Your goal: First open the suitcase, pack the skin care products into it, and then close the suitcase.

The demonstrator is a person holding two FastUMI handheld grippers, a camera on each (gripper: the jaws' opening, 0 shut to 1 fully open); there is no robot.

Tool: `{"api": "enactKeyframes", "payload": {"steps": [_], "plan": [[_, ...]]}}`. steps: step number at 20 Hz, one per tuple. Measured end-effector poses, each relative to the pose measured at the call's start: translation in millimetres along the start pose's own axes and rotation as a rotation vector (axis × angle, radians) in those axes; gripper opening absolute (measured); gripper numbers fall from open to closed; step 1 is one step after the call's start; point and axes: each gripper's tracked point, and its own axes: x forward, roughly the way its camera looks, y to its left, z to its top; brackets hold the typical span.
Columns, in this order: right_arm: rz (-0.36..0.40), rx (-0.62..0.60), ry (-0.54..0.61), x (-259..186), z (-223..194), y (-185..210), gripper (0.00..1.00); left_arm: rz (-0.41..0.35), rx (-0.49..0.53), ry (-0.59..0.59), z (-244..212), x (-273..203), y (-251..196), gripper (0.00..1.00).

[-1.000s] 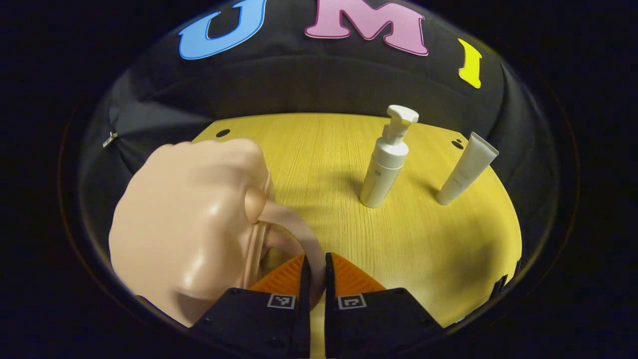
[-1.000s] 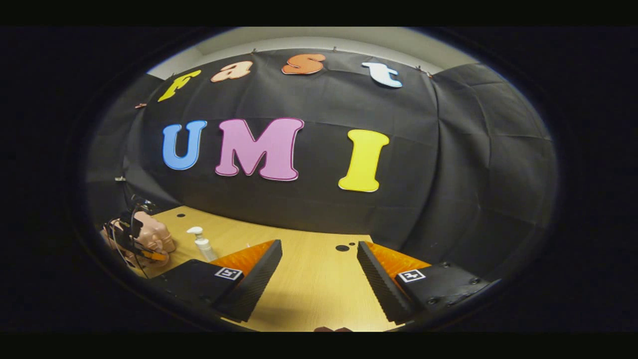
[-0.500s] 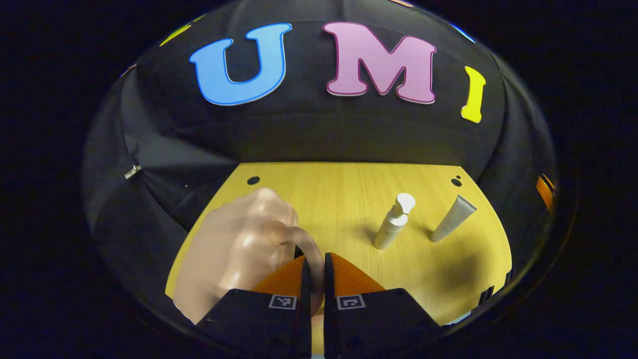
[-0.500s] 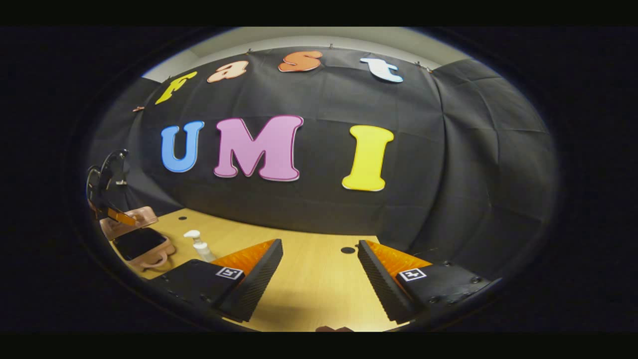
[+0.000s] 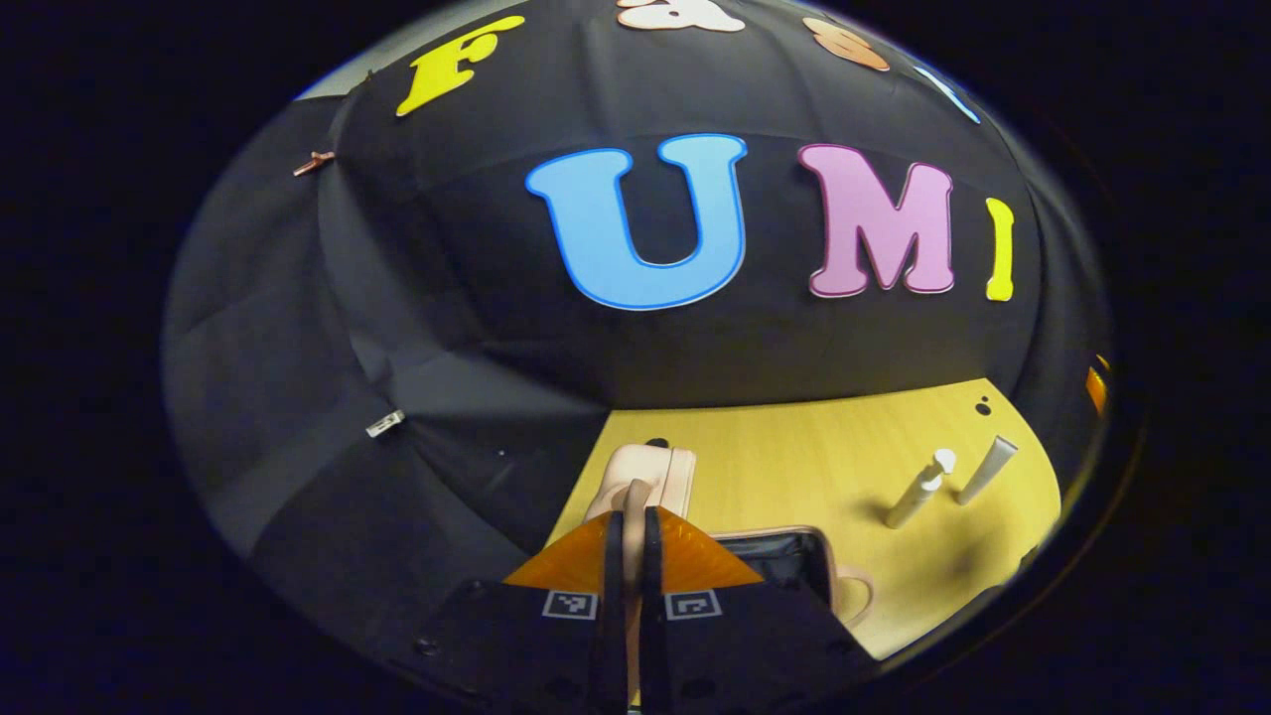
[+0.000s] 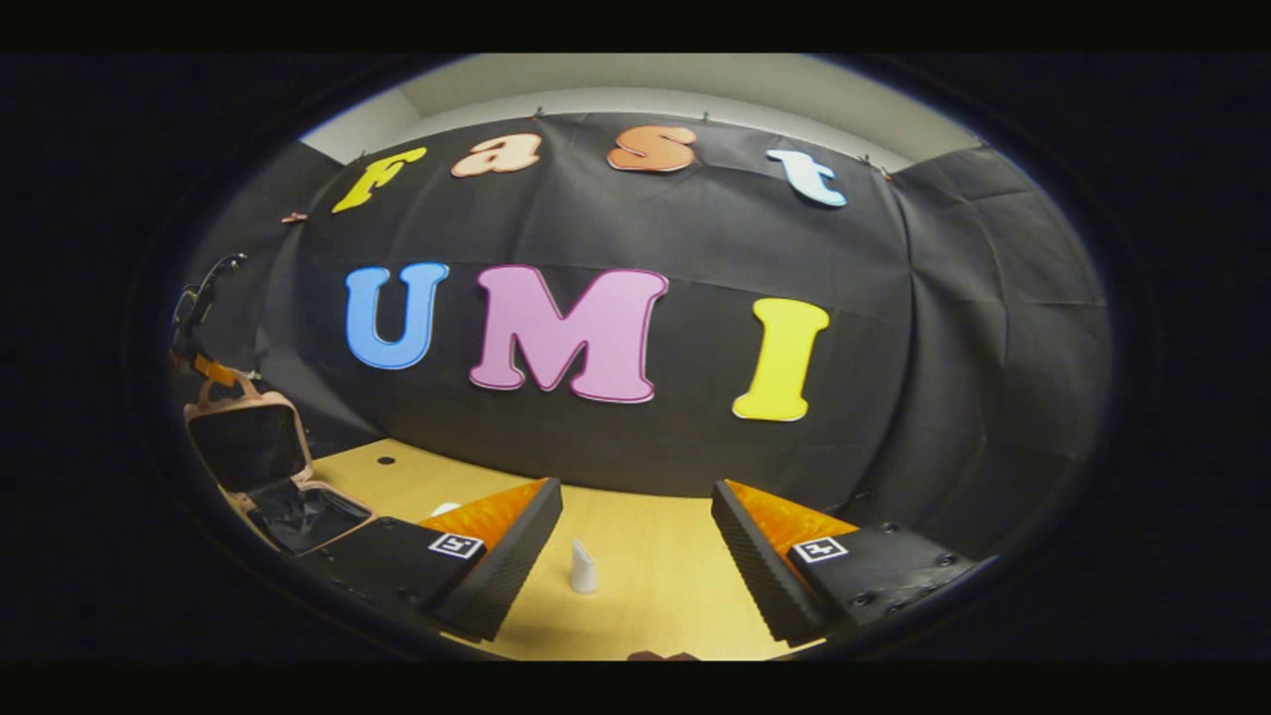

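Observation:
The pink suitcase point(image 6: 298, 497) lies open at the table's left, its lid point(image 6: 248, 442) standing upright over the black-lined base point(image 5: 784, 561). My left gripper point(image 5: 631, 516) is shut on the lid's handle point(image 5: 635, 494); it also shows at the lid's top, as the left gripper point(image 6: 213, 372). A white pump bottle point(image 5: 918, 487) and a pale tube point(image 5: 986, 469) stand on the table to the right of the case. My right gripper point(image 6: 635, 556) hangs open above the table, with the tube point(image 6: 583, 568) upright between and beyond its fingers, untouched.
The yellow wooden table point(image 5: 794, 467) has small dark holes near its back edge. Black cloth walls close it in behind and at the sides. Bare tabletop point(image 6: 645, 616) lies under my right gripper.
My left gripper has lifted the handle, swinging the lid from part-raised to upright. The right gripper has shifted slightly, bringing the tube into its view; its fingers stay apart.

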Motion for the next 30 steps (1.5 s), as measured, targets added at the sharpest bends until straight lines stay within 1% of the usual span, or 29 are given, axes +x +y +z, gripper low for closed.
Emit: {"api": "enactKeyframes", "payload": {"steps": [2, 3, 5, 7, 8, 10, 12, 13, 14, 15, 16, 17, 18, 19, 20, 21, 22, 24, 25, 26, 27, 28, 29, 30], "plan": [[0.009, 0.003, 0.005, 2.3, 4.9, 22.2, 0.96, 0.007, -0.037, -0.005, -5.9, 16.3, 39.0, 0.1], [0.013, 0.01, 0.013, 3.9, 4.9, 32.1, 0.96, 0.022, -0.049, -0.006, -12.0, 25.4, 62.2, 0.1], [0.032, 0.062, 0.035, 6.9, 2.6, 52.8, 0.96, 0.039, -0.064, -0.008, -29.3, 47.1, 103.3, 0.1], [0.015, 0.08, 0.091, 10.4, -9.8, 63.2, 0.96, 0.047, -0.084, 0.001, -52.9, 70.1, 137.9, 0.1], [-0.008, 0.066, 0.118, 11.8, -17.4, 63.9, 0.96, 0.048, -0.093, 0.016, -68.9, 86.0, 155.7, 0.1], [-0.039, 0.045, 0.152, 11.1, -26.2, 69.2, 0.96, 0.024, -0.103, 0.057, -104.0, 117.1, 183.3, 0.1], [-0.055, 0.057, 0.204, 10.4, -41.5, 77.1, 0.96, -0.002, -0.149, 0.105, -148.5, 151.7, 207.3, 0.1], [-0.065, 0.069, 0.247, 9.1, -53.7, 79.3, 0.96, -0.016, -0.198, 0.127, -171.4, 169.0, 214.7, 0.1], [-0.077, 0.079, 0.286, 6.8, -64.1, 81.4, 0.94, -0.026, -0.257, 0.165, -199.0, 184.8, 219.8, 0.1], [-0.09, 0.09, 0.316, 4.7, -71.5, 83.7, 0.97, -0.035, -0.31, 0.211, -225.2, 199.8, 222.1, 0.1], [-0.097, 0.1, 0.336, 1.9, -75.9, 87.1, 0.97, -0.03, -0.343, 0.267, -256.4, 208.9, 223.6, 0.1], [-0.103, 0.11, 0.351, -0.5, -78.7, 91.2, 0.93, -0.011, -0.349, 0.329, -281.2, 215.5, 226.5, 0.1], [-0.11, 0.111, 0.367, -3.1, -79.8, 92.1, 0.93, -0.021, -0.359, 0.316, -272.2, 215.9, 224.7, 0.11], [-0.116, 0.107, 0.374, -4.8, -79.8, 93.0, 0.97, -0.054, -0.354, 0.268, -263.3, 221.1, 220.3, 0.16], [-0.122, 0.105, 0.378, -6.0, -79.7, 93.1, 0.96, -0.063, -0.332, 0.245, -259.7, 221.3, 222.3, 0.11], [-0.128, 0.108, 0.388, -7.2, -80.4, 92.9, 0.96, -0.028, -0.284, 0.272, -263.6, 221.4, 228.3, 0.12], [-0.133, 0.118, 0.389, -8.2, -79.6, 94.8, 0.96, -0.014, -0.248, 0.301, -268.1, 218.0, 225.8, 0.19], [-0.13, 0.135, 0.381, -7.0, -76.1, 98.6, 0.97, -0.039, -0.231, 0.28, -263.5, 213.9, 220.5, 0.41], [-0.127, 0.134, 0.375, -7.0, -73.6, 99.6, 0.97, -0.023, -0.217, 0.27, -256.2, 207.9, 222.2, 0.52], [-0.125, 0.129, 0.369, -6.7, -71.2, 99.8, 0.97, -0.015, -0.204, 0.256, -250.9, 203.4, 223.2, 0.74], [-0.121, 0.127, 0.363, -6.5, -71.7, 99.0, 0.97, -0.009, -0.189, 0.227, -239.4, 196.1, 221.3, 0.79], [-0.118, 0.13, 0.359, -6.2, -71.1, 99.0, 0.97, 0.0, -0.17, 0.183, -224.3, 186.3, 220.8, 0.94], [-0.119, 0.134, 0.355, -6.6, -70.6, 99.2, 0.97, 0.018, -0.146, 0.133, -206.7, 177.0, 220.2, 0.99], [-0.119, 0.139, 0.35, -6.8, -70.2, 98.3, 0.97, 0.044, -0.116, 0.072, -186.0, 160.8, 219.4, 0.99]]}}
